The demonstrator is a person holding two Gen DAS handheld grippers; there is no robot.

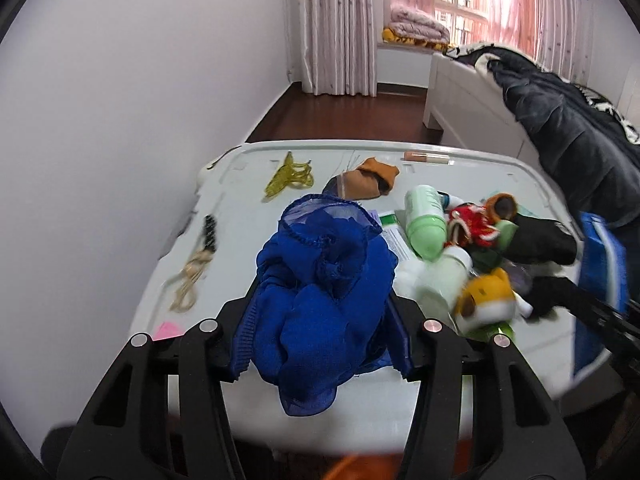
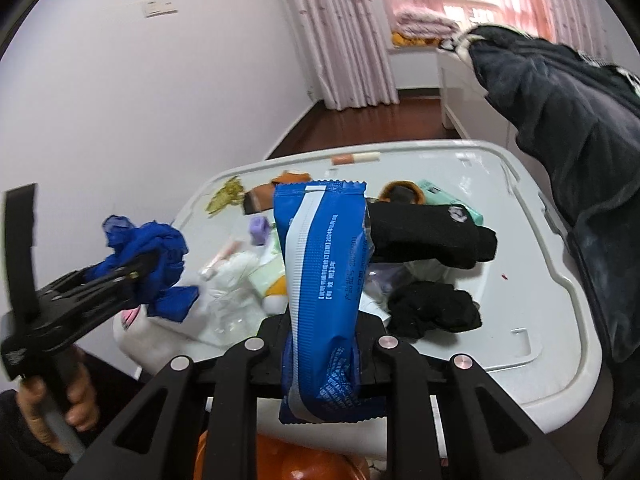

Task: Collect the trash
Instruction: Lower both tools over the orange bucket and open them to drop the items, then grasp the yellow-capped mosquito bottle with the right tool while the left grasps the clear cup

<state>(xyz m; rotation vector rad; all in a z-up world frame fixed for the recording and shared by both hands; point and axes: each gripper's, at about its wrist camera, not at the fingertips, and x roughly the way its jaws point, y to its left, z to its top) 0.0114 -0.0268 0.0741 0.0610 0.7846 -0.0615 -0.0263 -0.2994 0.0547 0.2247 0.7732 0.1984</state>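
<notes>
My left gripper (image 1: 320, 320) is shut on a crumpled blue sheer cloth (image 1: 320, 292), held above the near edge of the white plastic lid (image 1: 248, 200). The same cloth shows in the right wrist view (image 2: 156, 256), bunched in the left gripper at the left. My right gripper (image 2: 320, 336) is shut on a blue and white snack wrapper (image 2: 324, 280), held upright above the lid's near edge. The wrapper also shows blurred at the right edge of the left wrist view (image 1: 600, 280).
The lid (image 2: 540, 300) carries a green bottle (image 1: 426, 220), a white bottle (image 1: 444, 276), black socks (image 2: 432, 236), a yellow plush toy (image 1: 486, 300), a red toy (image 1: 474, 226), a yellow hair clip (image 1: 290, 176), brown socks (image 1: 360, 184) and a lanyard (image 1: 196, 268). A dark jacket (image 2: 568, 120) hangs at right. Something orange (image 2: 280, 460) lies below.
</notes>
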